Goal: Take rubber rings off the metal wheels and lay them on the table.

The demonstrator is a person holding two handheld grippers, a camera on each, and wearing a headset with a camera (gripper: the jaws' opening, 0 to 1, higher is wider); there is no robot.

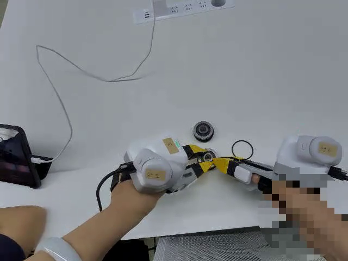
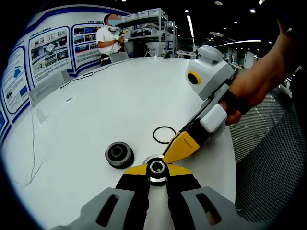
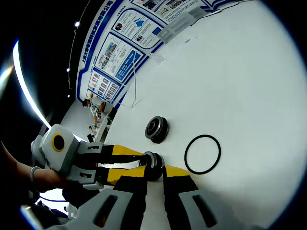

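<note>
A small metal wheel [image 1: 207, 157] sits near the table's front edge, and my left gripper [image 1: 204, 160] is shut on it from the left with its yellow jaws. In the left gripper view the wheel [image 2: 157, 167] is clamped between the jaw tips. My right gripper [image 1: 218, 162] comes in from the right, shut, its yellow tip against the wheel's rim [image 3: 152, 162]. I cannot tell if it pinches a ring. A loose black rubber ring [image 1: 242, 149] lies flat just beyond. A second wheel [image 1: 203, 130], dark-rimmed, stands free behind.
A white power strip [image 1: 185, 8] lies at the table's far edge, with a thin cable [image 1: 70, 66] running down to a black device [image 1: 16, 157] at the left. The table's front edge [image 1: 206, 225] is close under both hands. A person [image 2: 108, 36] stands far off.
</note>
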